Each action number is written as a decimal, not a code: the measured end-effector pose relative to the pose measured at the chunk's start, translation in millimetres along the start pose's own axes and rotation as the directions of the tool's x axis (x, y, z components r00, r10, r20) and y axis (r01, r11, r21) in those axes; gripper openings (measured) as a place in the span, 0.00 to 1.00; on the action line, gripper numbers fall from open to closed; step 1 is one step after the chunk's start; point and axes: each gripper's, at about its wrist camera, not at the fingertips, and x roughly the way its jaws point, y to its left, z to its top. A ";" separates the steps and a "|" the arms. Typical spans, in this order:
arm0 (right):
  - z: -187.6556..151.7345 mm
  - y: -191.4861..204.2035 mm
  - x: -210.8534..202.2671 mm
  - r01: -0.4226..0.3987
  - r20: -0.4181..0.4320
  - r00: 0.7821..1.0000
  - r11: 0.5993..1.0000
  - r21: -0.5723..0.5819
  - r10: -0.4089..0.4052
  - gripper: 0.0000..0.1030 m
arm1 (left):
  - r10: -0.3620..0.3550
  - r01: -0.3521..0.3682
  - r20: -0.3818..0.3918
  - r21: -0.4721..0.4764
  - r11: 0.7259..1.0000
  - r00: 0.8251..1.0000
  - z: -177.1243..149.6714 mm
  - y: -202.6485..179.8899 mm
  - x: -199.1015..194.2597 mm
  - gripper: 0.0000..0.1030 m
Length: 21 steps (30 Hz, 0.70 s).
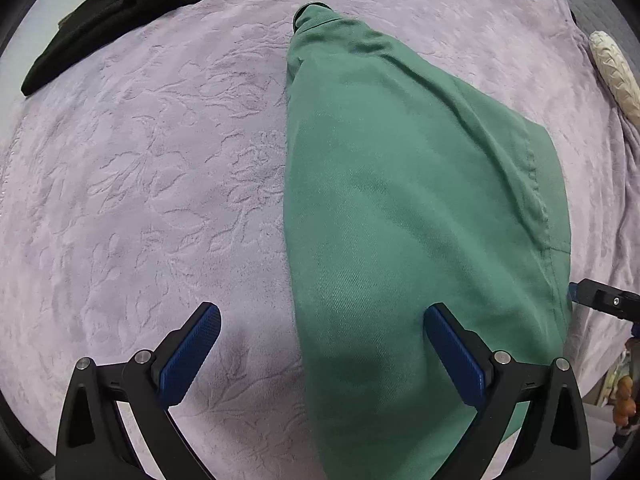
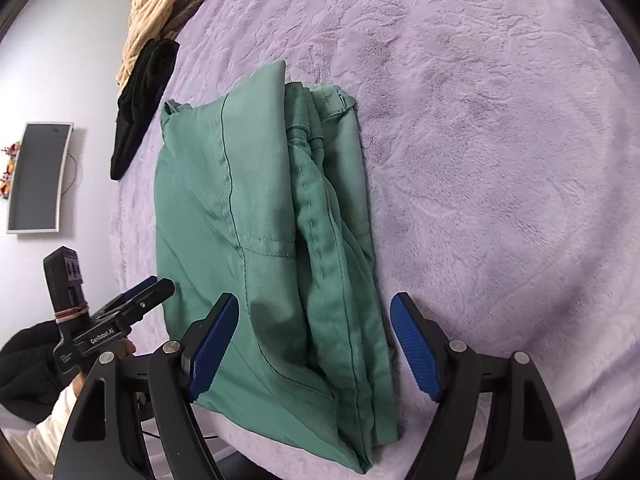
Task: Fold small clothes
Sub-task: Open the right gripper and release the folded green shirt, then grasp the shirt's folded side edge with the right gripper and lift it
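A green garment [image 1: 400, 208] lies folded lengthwise on the lilac blanket [image 1: 140, 180]. In the right wrist view the green garment [image 2: 264, 232] shows stacked layers with seams and a waistband at its far end. My left gripper [image 1: 322, 320] is open, just above the garment's near edge, one finger over the cloth and one over the blanket. My right gripper [image 2: 314, 316] is open, straddling the garment's near end, holding nothing. The left gripper also shows in the right wrist view [image 2: 154, 286], beside the garment's left edge.
A black garment [image 1: 120, 12] lies at the far left, with a beige knit [image 2: 156, 12] beyond it. A cream textured object [image 1: 614, 72] lies at the right edge. A monitor [image 2: 38, 176] hangs on the wall past the bed's edge.
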 end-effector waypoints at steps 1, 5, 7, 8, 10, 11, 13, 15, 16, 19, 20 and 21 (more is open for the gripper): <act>2.0 -1.3 1.0 -0.012 -0.004 1.000 1.000 0.000 0.012 0.79 | -0.036 0.036 -0.002 -0.018 0.999 0.999 2.2 5.0 0.1 0.99; 10.7 -4.5 9.5 -0.051 -0.038 0.998 0.999 -0.016 0.050 0.79 | -0.099 0.096 -0.044 -0.070 0.993 0.994 10.1 23.4 10.5 0.99; 15.1 -6.4 18.2 -0.070 -0.062 0.996 0.997 -0.018 0.069 0.79 | -0.149 0.144 -0.058 -0.082 0.986 0.987 11.2 26.4 16.7 0.99; 18.3 -8.2 24.4 -0.085 -0.075 0.994 0.996 -0.015 0.083 0.79 | -0.178 0.172 -0.065 -0.088 0.981 0.982 11.6 26.5 20.6 0.99; 24.3 -11.4 35.8 -0.120 -0.097 0.988 0.993 0.001 0.119 0.79 | -0.228 0.220 -0.086 -0.091 0.971 0.970 12.2 23.0 31.1 0.99; 26.8 -12.4 41.8 -0.131 -0.104 0.986 0.991 0.009 0.131 0.79 | -0.247 0.238 -0.095 -0.091 0.967 0.964 11.5 20.4 36.0 0.99; 31.7 -12.8 52.2 -0.158 -0.111 0.981 0.987 0.020 0.160 0.80 | -0.284 0.276 -0.118 -0.087 0.957 0.951 11.6 11.1 47.4 0.99; 35.5 -12.8 59.7 -0.181 -0.111 0.977 0.983 0.032 0.184 0.83 | -0.292 0.285 -0.134 -0.070 0.956 0.947 10.0 0.4 56.8 0.99; 36.8 -12.2 63.4 -0.184 -0.109 0.976 0.982 0.044 0.188 0.83 | -0.291 0.285 -0.139 -0.060 0.957 0.947 8.8 -6.2 59.0 0.99; 34.3 -8.6 62.5 -0.205 -0.093 0.973 0.977 0.063 0.210 0.53 | -0.255 0.253 -0.147 -0.031 0.967 0.956 8.4 -17.9 63.8 0.99; 32.0 -7.9 60.8 -0.212 -0.089 0.972 0.974 0.074 0.219 0.38 | -0.253 0.251 -0.148 -0.031 0.967 0.956 6.7 -18.7 62.3 0.99; 29.8 -7.6 59.4 -0.226 -0.082 0.969 0.970 0.085 0.233 0.36 | -0.255 0.252 -0.141 -0.034 0.967 0.957 6.3 -18.0 59.8 0.98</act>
